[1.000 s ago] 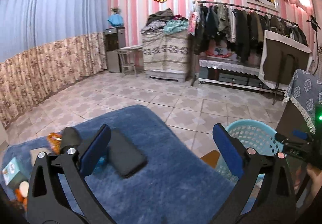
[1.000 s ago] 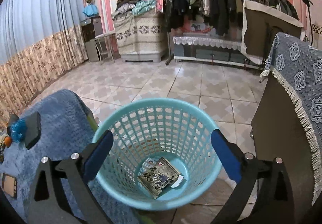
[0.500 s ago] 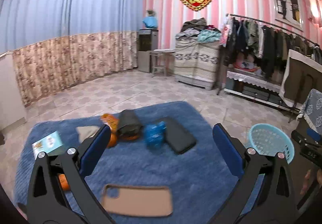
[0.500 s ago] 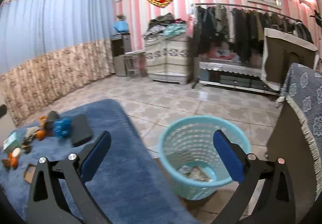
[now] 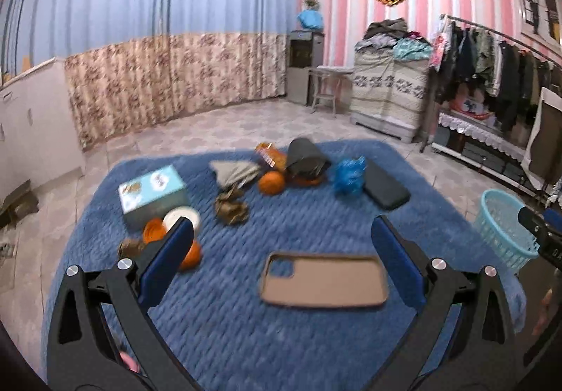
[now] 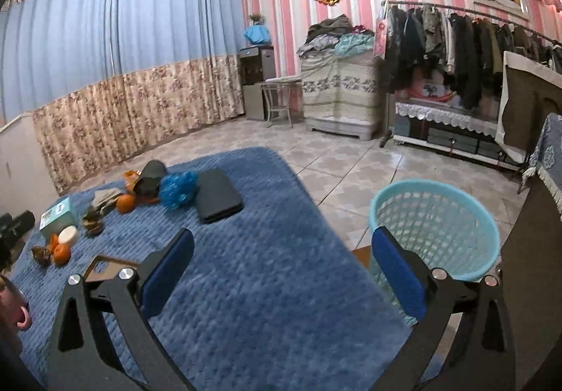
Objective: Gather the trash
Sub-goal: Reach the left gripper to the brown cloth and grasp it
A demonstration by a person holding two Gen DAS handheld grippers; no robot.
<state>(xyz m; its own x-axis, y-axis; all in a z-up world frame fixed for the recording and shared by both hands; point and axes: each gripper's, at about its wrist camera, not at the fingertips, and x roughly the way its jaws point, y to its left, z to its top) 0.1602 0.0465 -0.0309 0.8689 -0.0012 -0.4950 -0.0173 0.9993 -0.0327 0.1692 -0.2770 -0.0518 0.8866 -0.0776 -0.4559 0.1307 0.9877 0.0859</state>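
Left wrist view: left tool (image 5: 281, 250) jaws apart, empty, crumpled brown wrapper (image 5: 230, 206) ahead and left of centre on the blue rug (image 5: 281, 338), nearer left than right tool (image 6: 281, 257), also apart, beside basket (image 6: 435, 226) off rug's right edge.

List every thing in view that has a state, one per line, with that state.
left gripper: open, empty, above the rug
right gripper: open, empty
basket: upright on the floor, beside the rug
phone case: flat, hollow side up
crumpled brown wrapper: loose on the rug
blue crumpled bag: loose, against the black case
box: closed
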